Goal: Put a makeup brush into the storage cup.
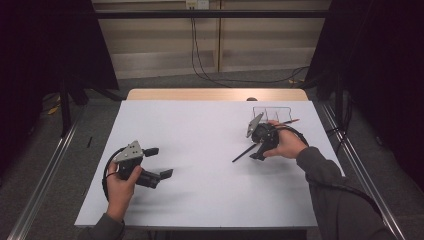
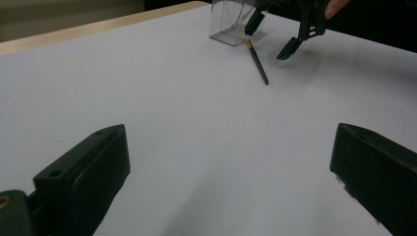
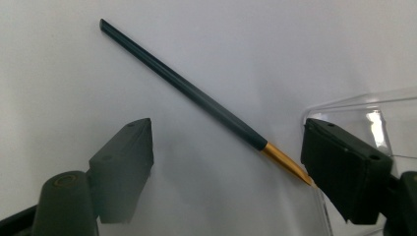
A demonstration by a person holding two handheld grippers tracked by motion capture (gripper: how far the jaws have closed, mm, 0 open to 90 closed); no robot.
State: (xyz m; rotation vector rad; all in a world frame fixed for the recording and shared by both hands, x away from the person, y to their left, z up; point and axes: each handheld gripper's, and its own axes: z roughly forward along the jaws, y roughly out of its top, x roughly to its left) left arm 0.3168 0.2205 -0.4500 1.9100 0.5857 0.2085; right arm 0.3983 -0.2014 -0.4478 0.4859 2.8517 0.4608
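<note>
White tabletop [image 1: 200, 165], dark curtains around. Clear plastic holder [image 1: 272, 114] near far right edge. Dark brush with gold ferrule [image 3: 196, 96] flat on table just beside holder, ferrule end toward it, possibly touching its wall. Right gripper [image 3: 226, 162] above brush, jaws apart, released, nothing pinched. Left gripper [image 1: 159, 162] well apart from holder, jaws wide, grasping nothing.

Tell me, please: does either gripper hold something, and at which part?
Nothing is held. The right gripper stands open over the pencil; the left gripper is open too.
</note>
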